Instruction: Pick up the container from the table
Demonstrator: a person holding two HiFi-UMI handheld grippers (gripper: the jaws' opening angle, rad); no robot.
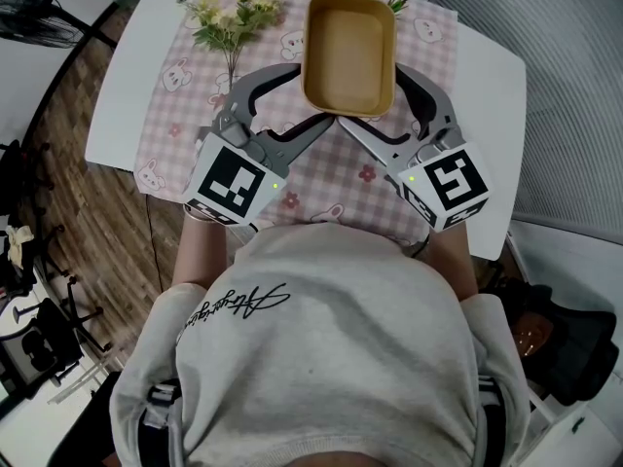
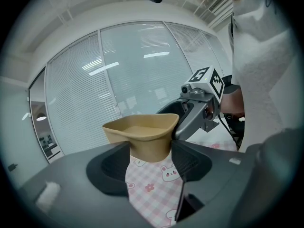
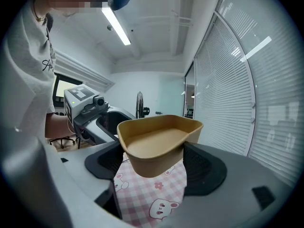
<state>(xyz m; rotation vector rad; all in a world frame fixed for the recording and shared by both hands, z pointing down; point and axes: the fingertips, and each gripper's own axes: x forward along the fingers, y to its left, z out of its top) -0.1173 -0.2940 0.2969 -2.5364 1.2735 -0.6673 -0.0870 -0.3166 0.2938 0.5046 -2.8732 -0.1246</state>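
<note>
Checked cloth (image 1: pixel 185 95), container (image 1: pixel 350 52) mouth-up, level (long axis pointing away from person)

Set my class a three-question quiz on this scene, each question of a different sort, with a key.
1. True or false: the tan oblong paper container is empty.
2. Which grips it? A: left claw only. B: right claw only. C: both.
3. Fill in: the white and yellow flower bunch lies on a ___.
Key: 1 true; 2 C; 3 pink checked cloth.
</note>
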